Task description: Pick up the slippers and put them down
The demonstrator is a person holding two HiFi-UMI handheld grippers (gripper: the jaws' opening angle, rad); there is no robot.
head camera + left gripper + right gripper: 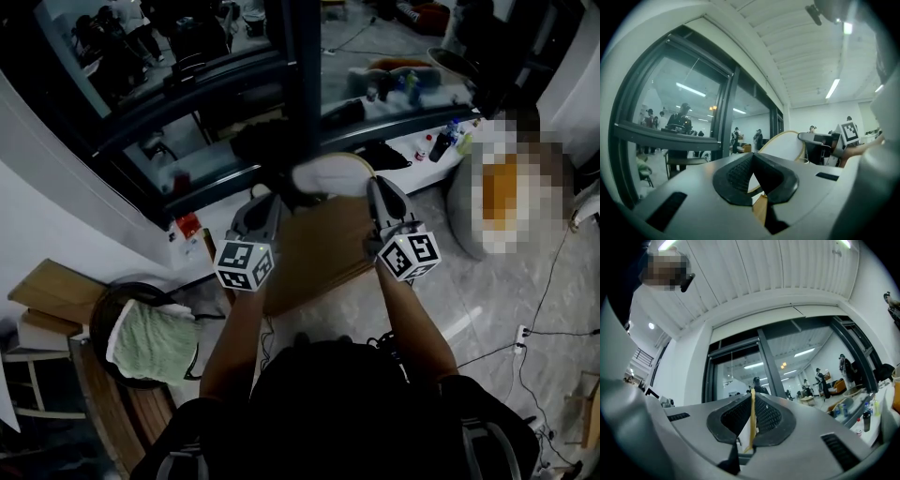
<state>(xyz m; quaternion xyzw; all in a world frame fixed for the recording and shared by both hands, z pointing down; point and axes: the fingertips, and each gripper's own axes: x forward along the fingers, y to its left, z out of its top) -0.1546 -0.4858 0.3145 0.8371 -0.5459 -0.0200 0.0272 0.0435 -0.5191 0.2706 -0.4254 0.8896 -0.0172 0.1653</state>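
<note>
Pick-up looks done, carry phase: right tool (752, 414) is clamped on the thin yellowish rim of the white fabric slipper with tan edging (328, 174), held in the air above the brown cardboard box (314, 248). Left tool (754, 176) is beside it, jaws narrow w/ nothing pinched. Next, I'd say: lower the slipper onto a flat spot, then spread the right jaws to let go.

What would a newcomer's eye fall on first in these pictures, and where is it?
First, the white slipper, held up at the centre of the head view before the dark-framed window. Its thin tan edge is pinched in the right gripper. After that, the green towel at the lower left.
</note>
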